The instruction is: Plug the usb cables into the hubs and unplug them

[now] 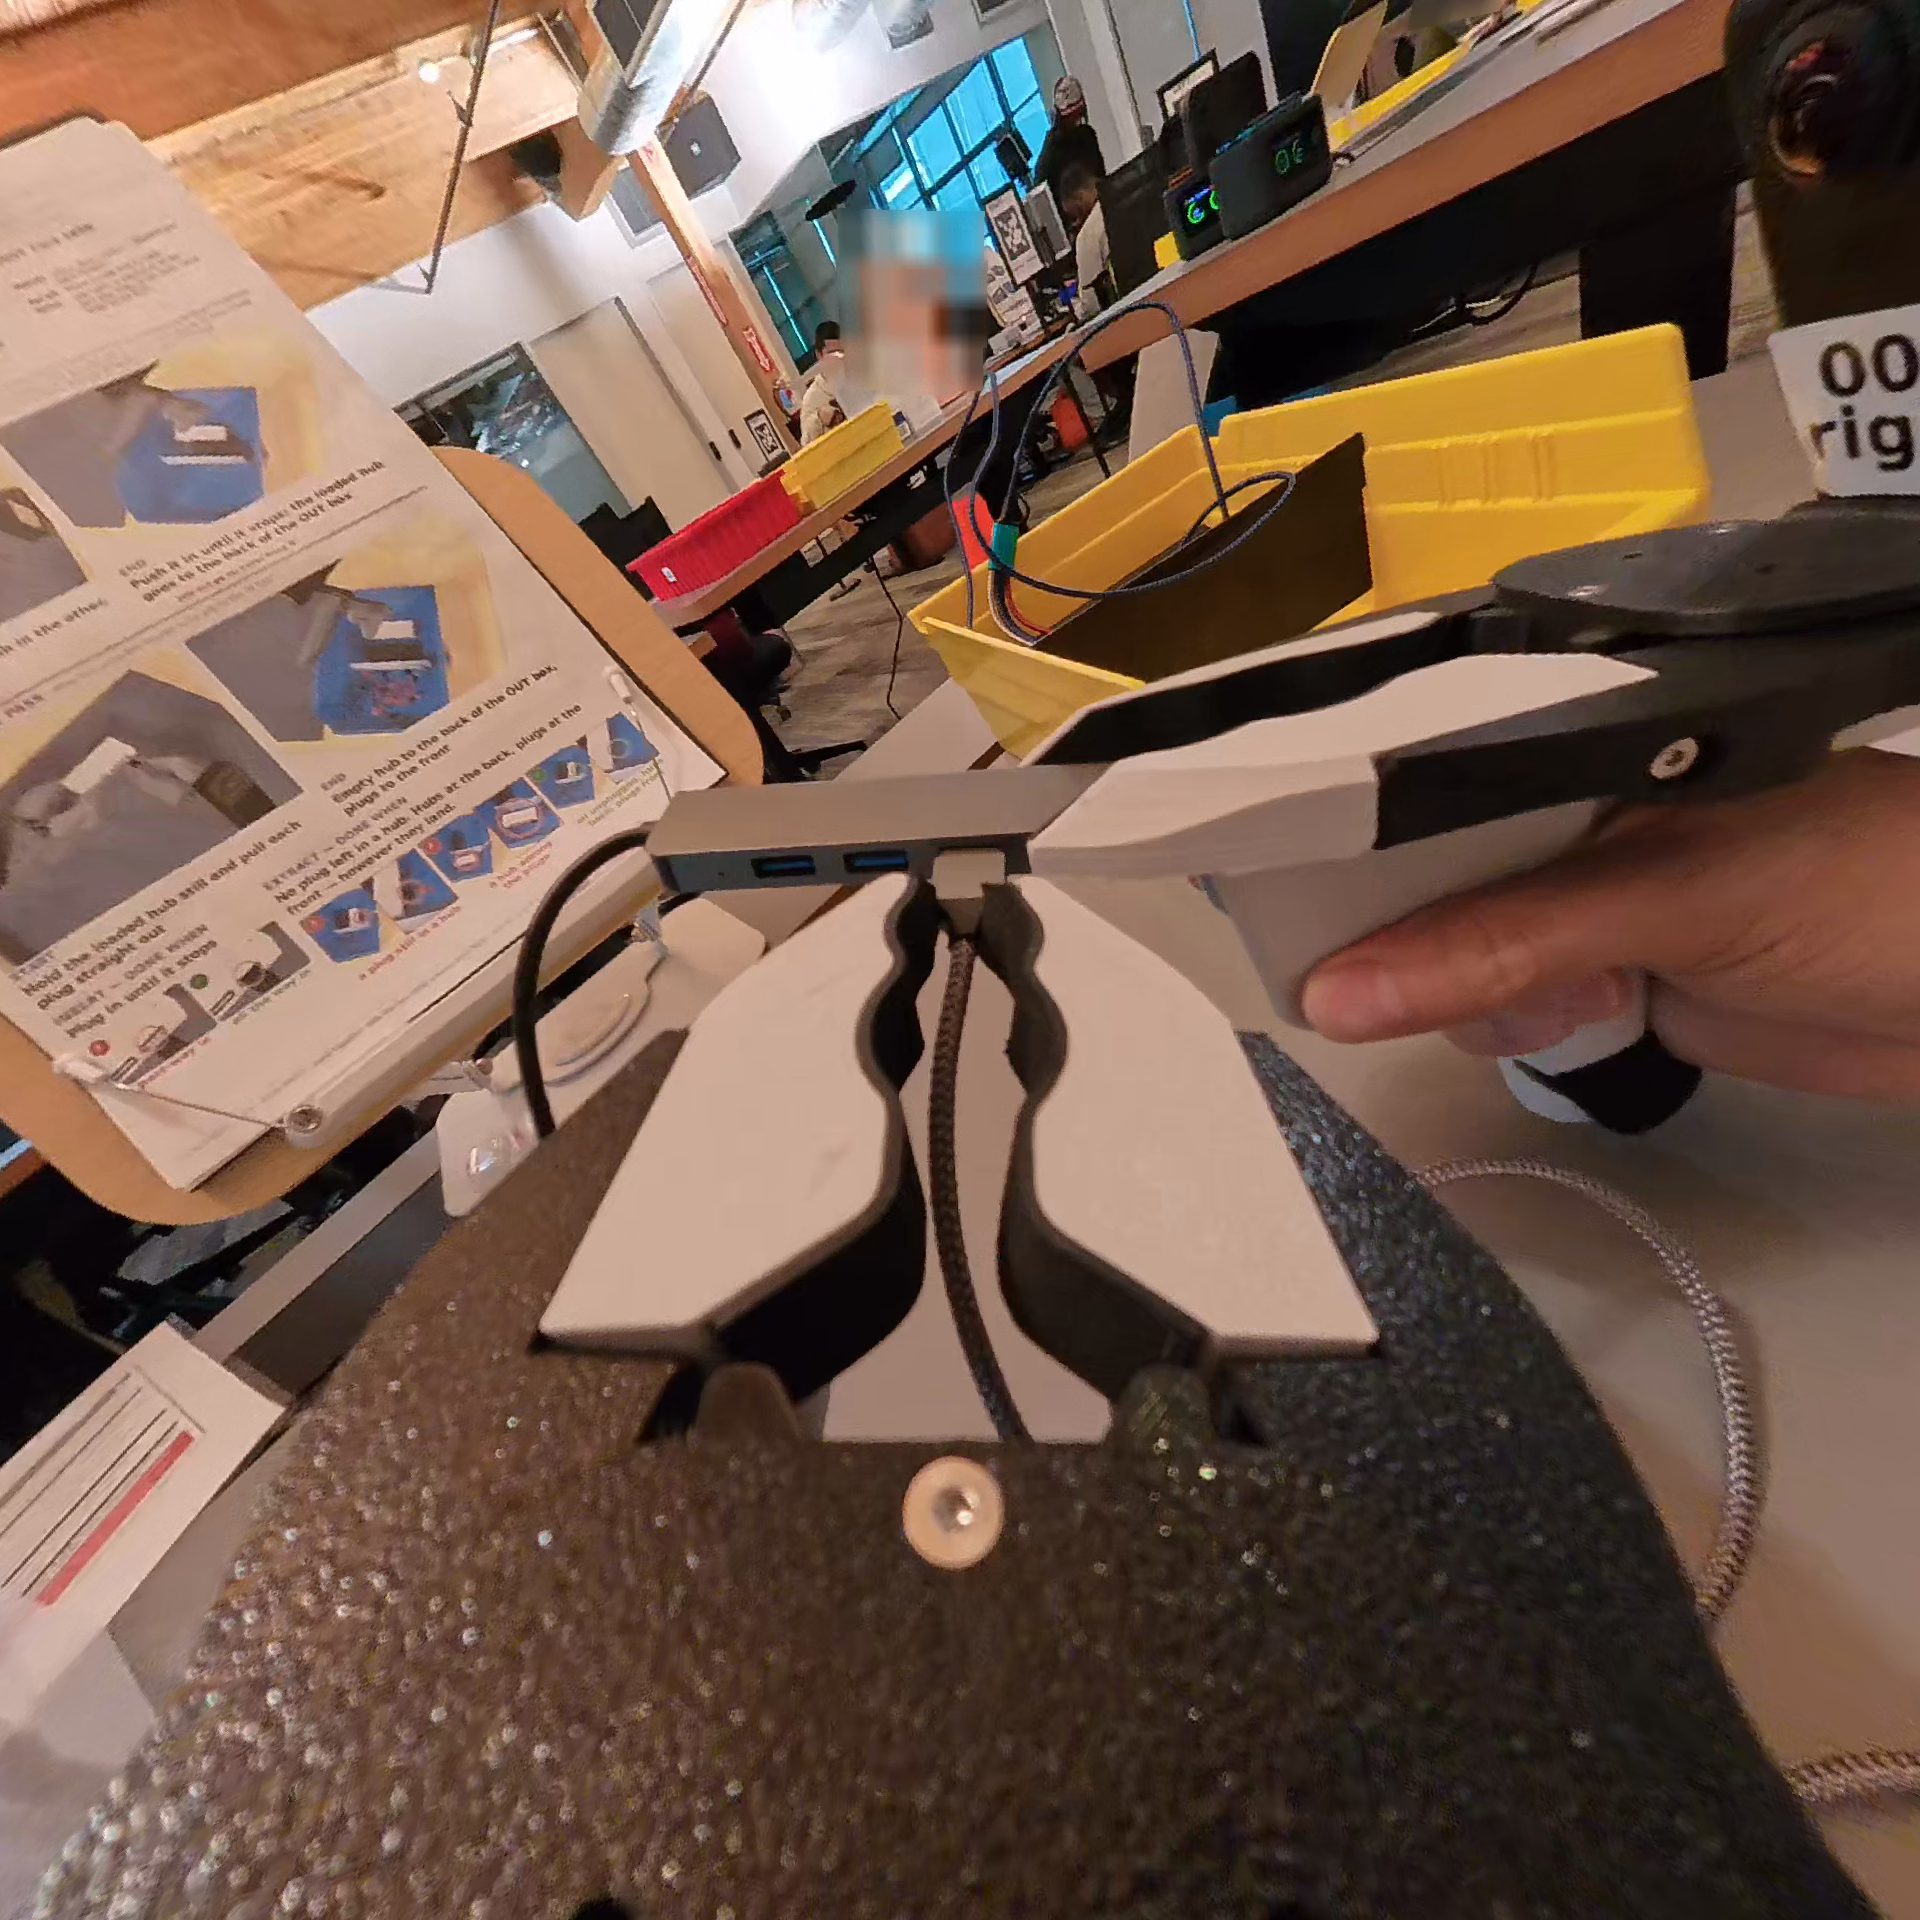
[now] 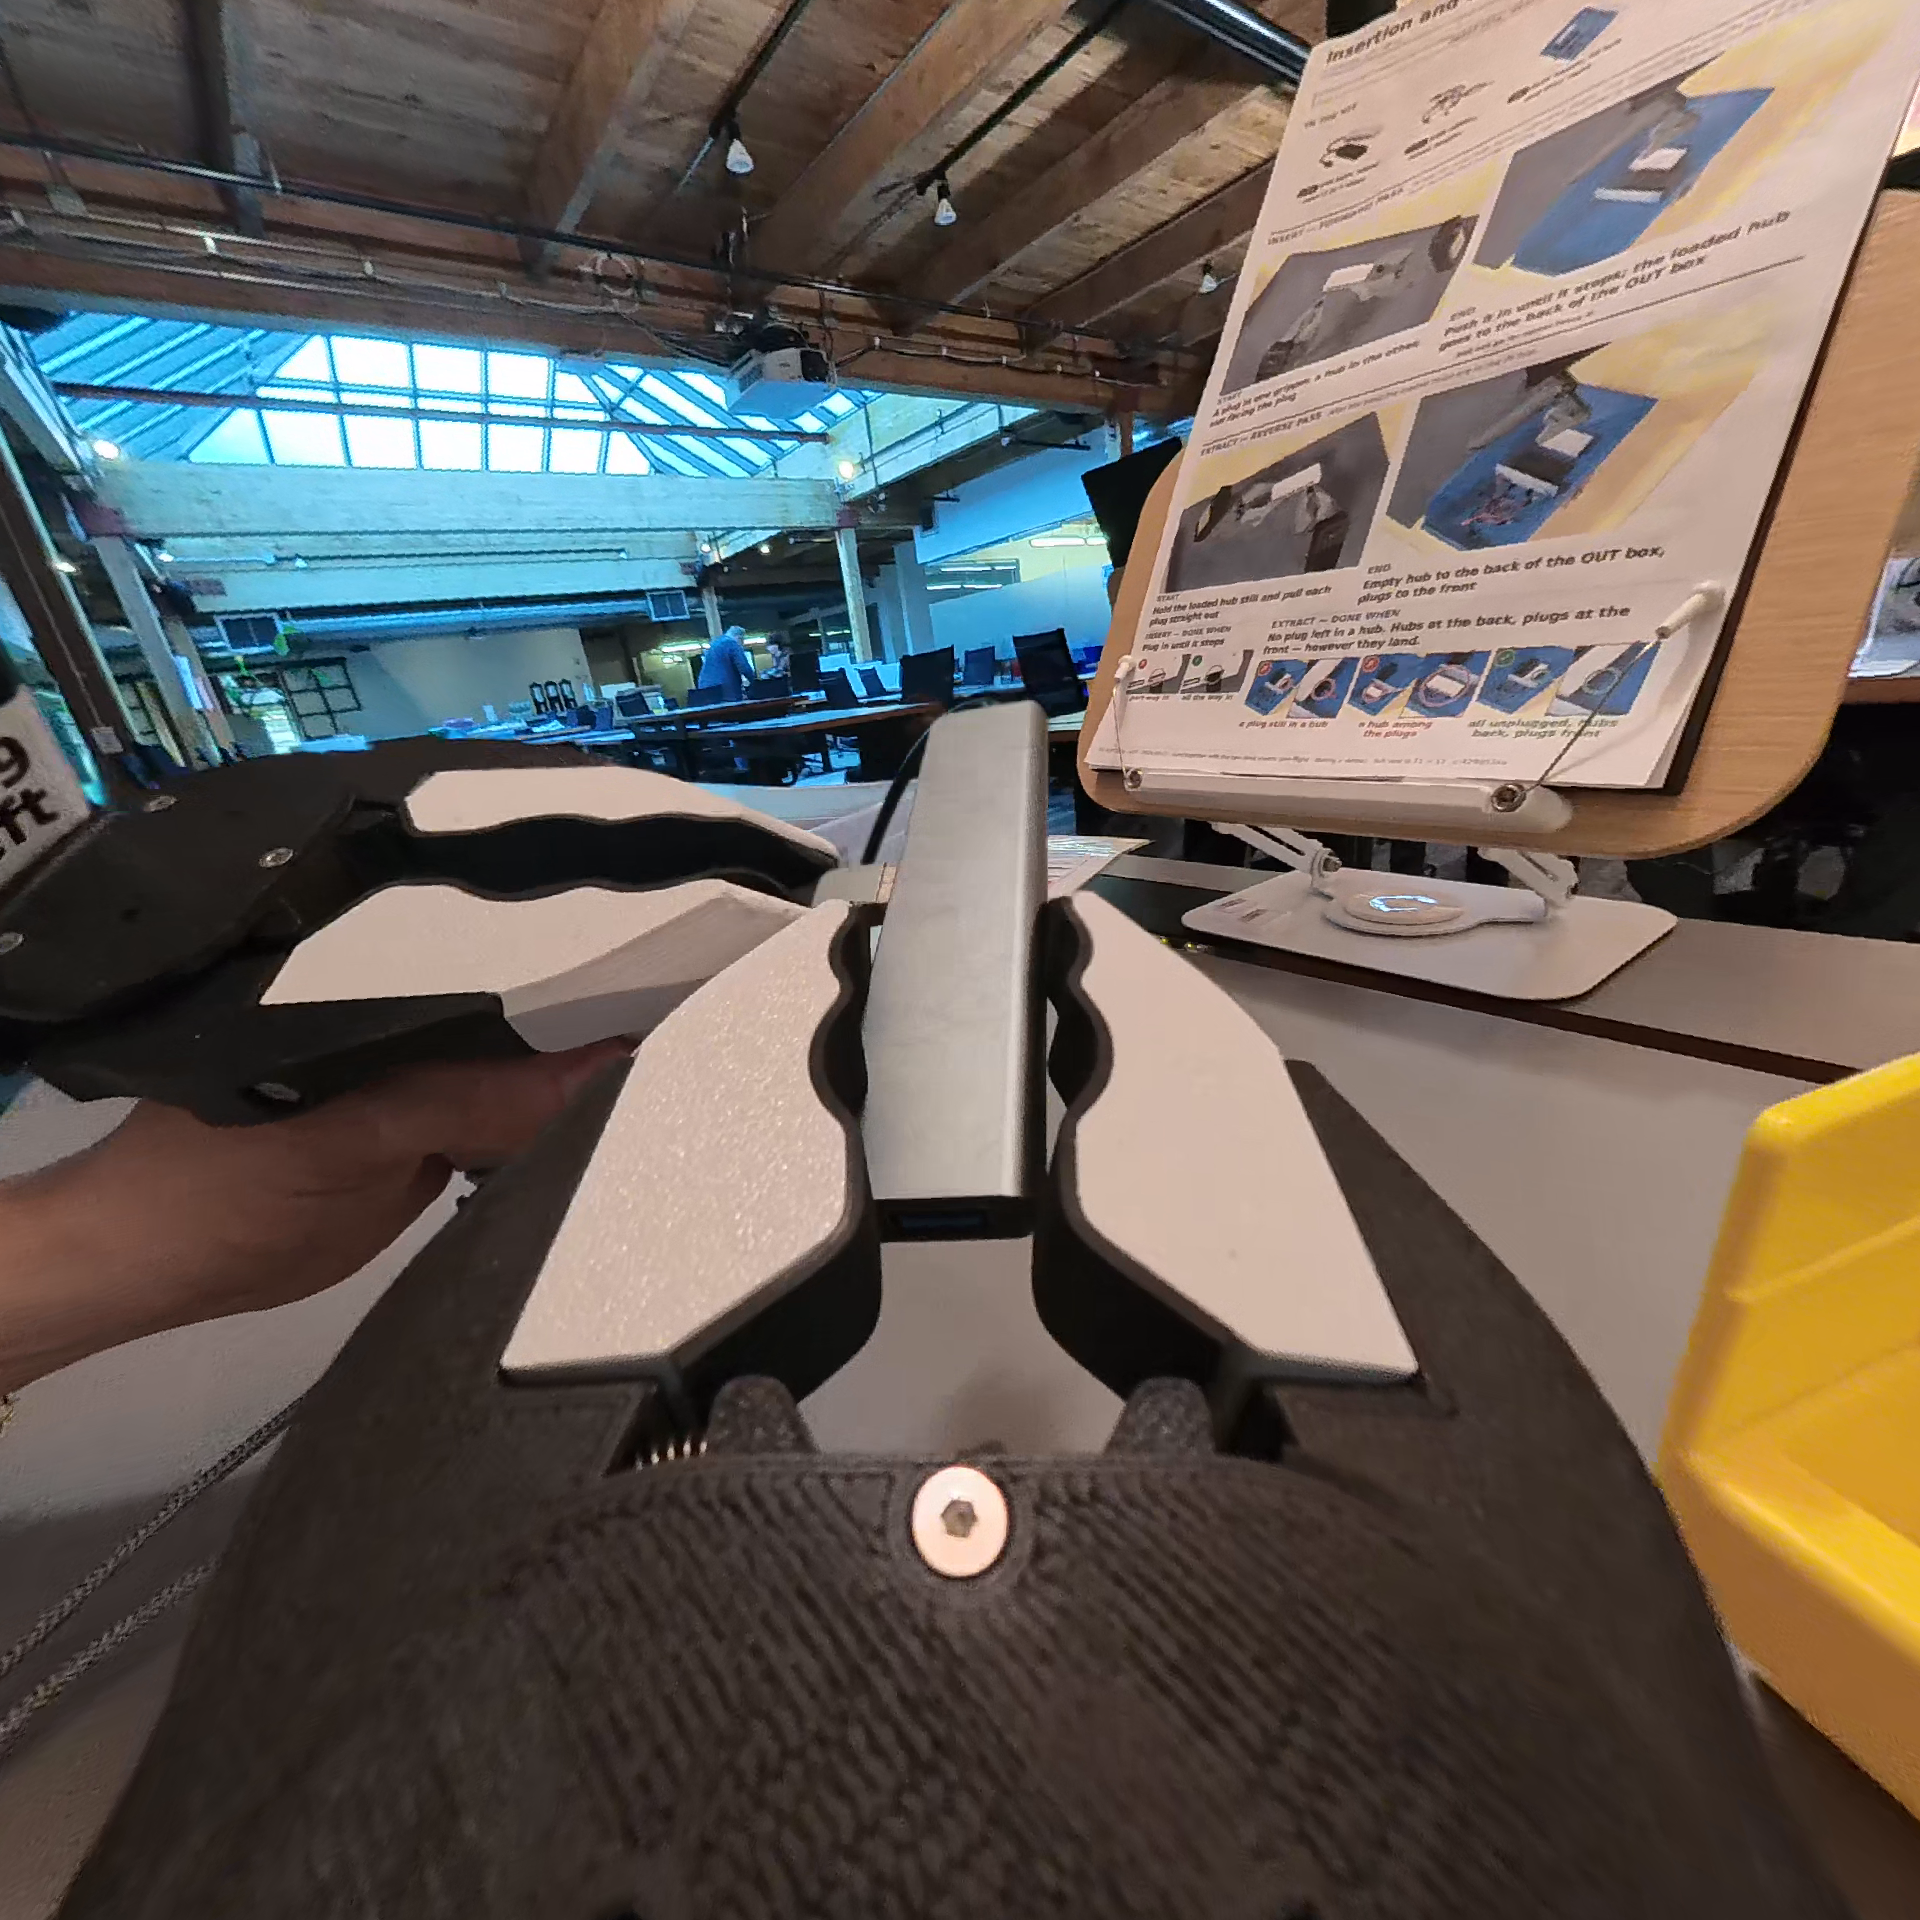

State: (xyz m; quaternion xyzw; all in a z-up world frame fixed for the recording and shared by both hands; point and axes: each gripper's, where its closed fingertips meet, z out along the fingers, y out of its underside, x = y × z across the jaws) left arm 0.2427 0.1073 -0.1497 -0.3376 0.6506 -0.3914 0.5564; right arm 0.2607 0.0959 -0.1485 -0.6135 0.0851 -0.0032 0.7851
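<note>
Both grippers are clamped down, up off the worktop. The left gripper [image 1: 961,914] pinches the plug [image 1: 968,871] at its tips, seated in the hub [image 1: 831,831]. The right gripper [image 2: 956,935] squeezes the hub lengthwise. A yellow bin [image 1: 1455,488] sits behind.

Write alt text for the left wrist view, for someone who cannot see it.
The left tool pinches a braided cable's plug at a port of a grey USB hub, which the right tool holds level above a table. A yellow bin sits behind, an instruction sheet to the left.
</note>
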